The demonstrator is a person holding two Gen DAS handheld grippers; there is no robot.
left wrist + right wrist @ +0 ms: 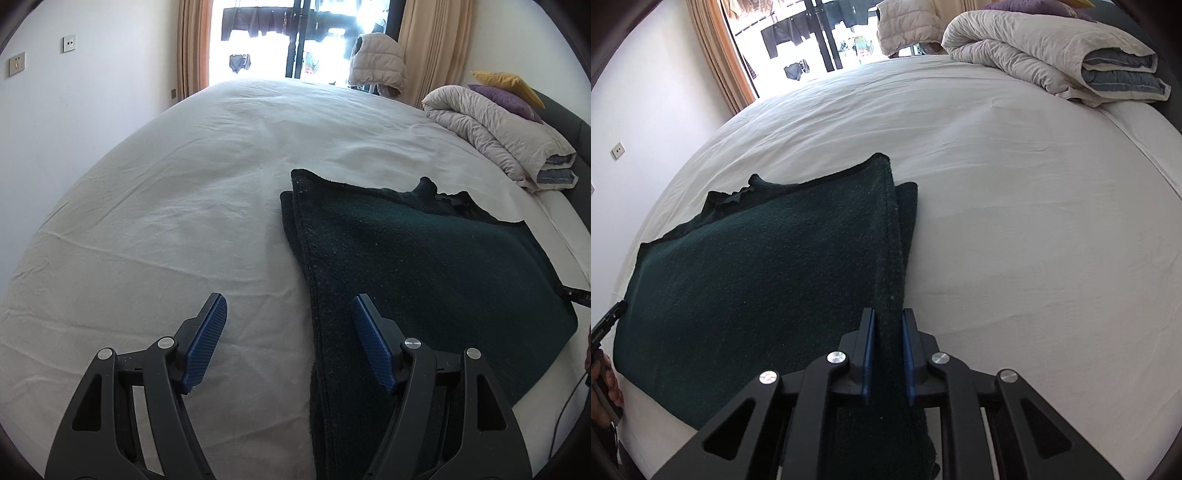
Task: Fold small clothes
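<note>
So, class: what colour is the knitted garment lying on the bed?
Very dark green, almost black, plain with no pattern: the knitted garment shows best in the right wrist view.

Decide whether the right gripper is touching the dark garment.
Touching. The right wrist view shows the right gripper with both blue pads pressed against a folded edge of the dark garment, which runs up between them.

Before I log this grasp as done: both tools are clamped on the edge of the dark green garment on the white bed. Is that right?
Not quite. Only the right tool is clamped on the dark green garment, as the right wrist view shows. In the left wrist view the left tool stands open over the garment's edge, gripping nothing. The garment does lie on the white bed.
</note>
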